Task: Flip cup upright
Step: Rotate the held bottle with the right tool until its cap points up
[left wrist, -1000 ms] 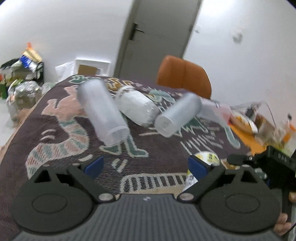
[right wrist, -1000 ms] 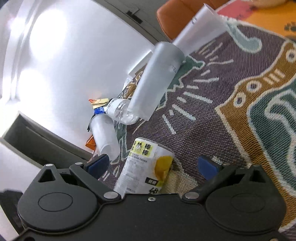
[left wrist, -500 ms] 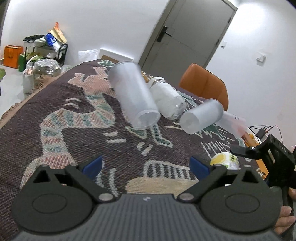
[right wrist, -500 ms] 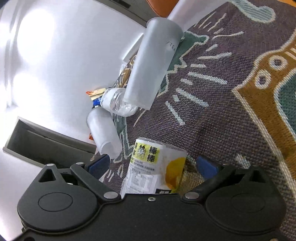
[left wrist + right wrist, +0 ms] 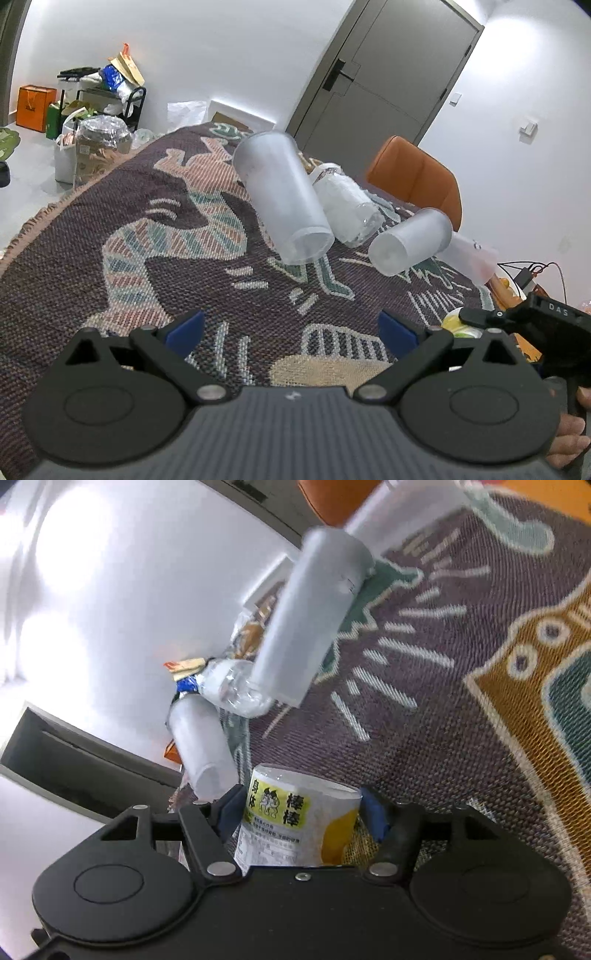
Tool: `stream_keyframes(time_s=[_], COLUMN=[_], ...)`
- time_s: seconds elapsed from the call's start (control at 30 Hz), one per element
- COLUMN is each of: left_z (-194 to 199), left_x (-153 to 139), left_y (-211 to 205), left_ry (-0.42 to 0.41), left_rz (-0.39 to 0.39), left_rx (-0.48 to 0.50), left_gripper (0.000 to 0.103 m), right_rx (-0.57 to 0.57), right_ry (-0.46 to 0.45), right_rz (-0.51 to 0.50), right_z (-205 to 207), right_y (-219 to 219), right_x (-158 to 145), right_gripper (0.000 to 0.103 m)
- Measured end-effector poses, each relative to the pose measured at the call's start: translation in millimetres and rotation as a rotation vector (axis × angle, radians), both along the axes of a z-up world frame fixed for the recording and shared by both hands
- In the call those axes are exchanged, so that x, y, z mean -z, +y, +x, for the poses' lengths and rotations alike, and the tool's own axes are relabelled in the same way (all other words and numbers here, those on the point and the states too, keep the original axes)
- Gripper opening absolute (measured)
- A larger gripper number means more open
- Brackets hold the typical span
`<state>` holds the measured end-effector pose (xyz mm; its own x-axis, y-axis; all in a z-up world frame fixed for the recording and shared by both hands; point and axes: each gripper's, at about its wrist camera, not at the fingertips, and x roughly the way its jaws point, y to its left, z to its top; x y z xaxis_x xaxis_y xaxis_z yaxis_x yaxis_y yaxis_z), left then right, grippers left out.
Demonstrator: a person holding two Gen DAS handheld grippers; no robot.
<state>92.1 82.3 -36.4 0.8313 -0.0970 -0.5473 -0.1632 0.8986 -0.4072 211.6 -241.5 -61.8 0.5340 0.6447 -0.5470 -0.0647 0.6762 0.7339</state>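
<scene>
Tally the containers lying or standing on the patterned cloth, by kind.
Frosted plastic cups, on their sides: 3
Clear plastic bottle, on its side: 1
Yellow-labelled cup between the right gripper fingers: 1
Total: 5

Bare patterned cloth (image 5: 155, 258) ahead of the left jaws; beyond, toppled frosted cups (image 5: 284, 199) and bottle (image 5: 347, 206).

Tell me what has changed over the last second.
The right gripper has closed its fingers onto the yellow-labelled cup, which sat between open fingers before. The left gripper stays open and empty. The frosted cups and the bottle still lie on the woven cloth.
</scene>
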Motion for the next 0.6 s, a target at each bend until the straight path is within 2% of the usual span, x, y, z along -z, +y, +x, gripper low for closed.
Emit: stream_keyframes(time_s=[0.23, 0.43, 0.6], left_z=[-9, -16, -20], left_x=[-7, -10, -8], left_y=[-5, -6, -2], left_ry=[-0.025, -0.043, -0.044], left_rz=[0.008, 0.007, 0.000], left_rx=[-0.008, -0.012, -0.026], left_gripper=[0.099, 0.099, 0.099], right_rx=[-0.015, 0.005, 0.026], right_ry=[-0.207, -0.388, -0.535], right_rz=[-0.095, -0.215, -0.363], right_z=[-24, -42, -56], right_y=[3, 11, 27], right_x=[-34, -64, -76], right_gripper=[0.059, 0.059, 0.059])
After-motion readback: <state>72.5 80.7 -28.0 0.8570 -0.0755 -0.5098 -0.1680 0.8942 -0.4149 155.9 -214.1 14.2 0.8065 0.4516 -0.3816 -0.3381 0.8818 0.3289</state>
